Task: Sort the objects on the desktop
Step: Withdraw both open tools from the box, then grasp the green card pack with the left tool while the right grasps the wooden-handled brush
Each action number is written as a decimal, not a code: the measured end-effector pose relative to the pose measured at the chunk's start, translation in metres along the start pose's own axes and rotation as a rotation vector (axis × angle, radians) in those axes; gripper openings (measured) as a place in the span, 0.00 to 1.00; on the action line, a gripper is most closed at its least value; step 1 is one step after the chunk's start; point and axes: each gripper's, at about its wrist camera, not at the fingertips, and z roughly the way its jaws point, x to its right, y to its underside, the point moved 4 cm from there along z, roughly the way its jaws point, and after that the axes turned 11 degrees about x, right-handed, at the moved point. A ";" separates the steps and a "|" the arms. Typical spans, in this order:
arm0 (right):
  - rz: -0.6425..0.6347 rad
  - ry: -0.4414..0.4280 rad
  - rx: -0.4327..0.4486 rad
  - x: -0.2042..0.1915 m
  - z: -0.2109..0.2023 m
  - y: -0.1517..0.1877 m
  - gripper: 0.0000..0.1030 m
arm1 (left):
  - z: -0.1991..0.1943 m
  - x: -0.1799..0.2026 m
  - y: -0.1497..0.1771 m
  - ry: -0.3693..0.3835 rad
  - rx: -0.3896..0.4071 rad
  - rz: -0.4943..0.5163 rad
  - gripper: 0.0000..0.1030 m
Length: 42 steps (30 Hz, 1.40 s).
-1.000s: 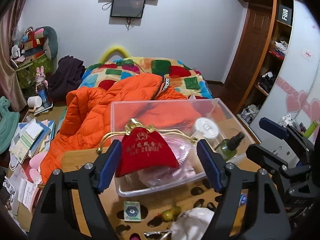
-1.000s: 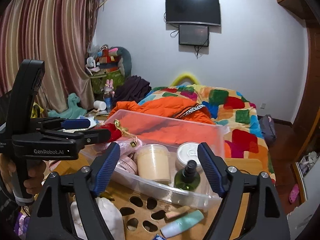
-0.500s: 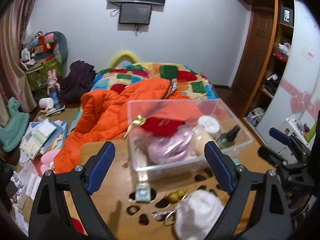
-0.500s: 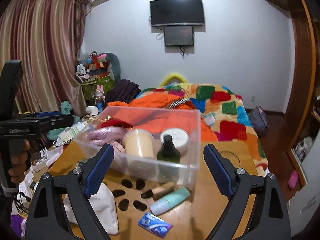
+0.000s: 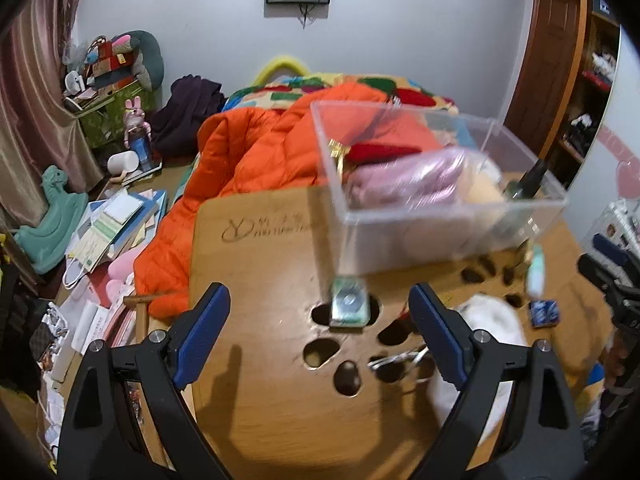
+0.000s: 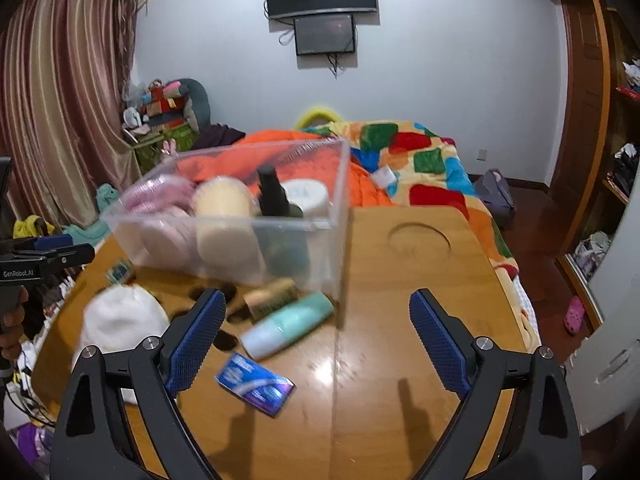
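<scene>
A clear plastic box (image 5: 440, 216) (image 6: 240, 240) stands on the wooden table (image 5: 256, 248). It holds a red pouch (image 5: 380, 152), a pink bundle (image 5: 412, 178), a cream jar (image 6: 224, 200), a dark bottle (image 6: 272, 192) and a white-lidded jar (image 6: 306, 196). Loose in front of it lie a small green packet (image 5: 349, 306), a white cloth (image 6: 120, 320), a mint tube (image 6: 288, 326), a brown tube (image 6: 272, 298) and a blue packet (image 6: 256, 388). My left gripper (image 5: 318, 298) hangs open above the green packet, holding nothing. My right gripper (image 6: 317, 300) is open and empty, close to the mint tube.
The table has several cut-out holes (image 5: 320, 354) and a round recess (image 6: 419, 240). An orange jacket (image 5: 256, 152) and a patchwork bed (image 6: 420, 152) lie beyond it. Books and papers (image 5: 108, 228) cover the floor at left. A hand (image 6: 10, 332) holds the left gripper's handle.
The red pouch, between my left jaws a second ago, now lies in the box. Both grippers have opened wider, drawn back from the box and dipped toward the table.
</scene>
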 end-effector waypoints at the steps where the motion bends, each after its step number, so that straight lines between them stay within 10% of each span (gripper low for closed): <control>1: -0.005 0.003 -0.009 0.001 0.000 0.004 0.89 | 0.003 0.000 0.005 -0.003 -0.010 0.009 0.89; 24: -0.107 -0.096 -0.094 -0.041 0.040 0.010 0.87 | 0.039 0.015 0.016 0.032 -0.024 0.026 0.54; 42: -0.175 -0.047 -0.195 -0.044 0.070 0.014 0.53 | 0.041 0.011 0.016 0.062 -0.017 -0.008 0.23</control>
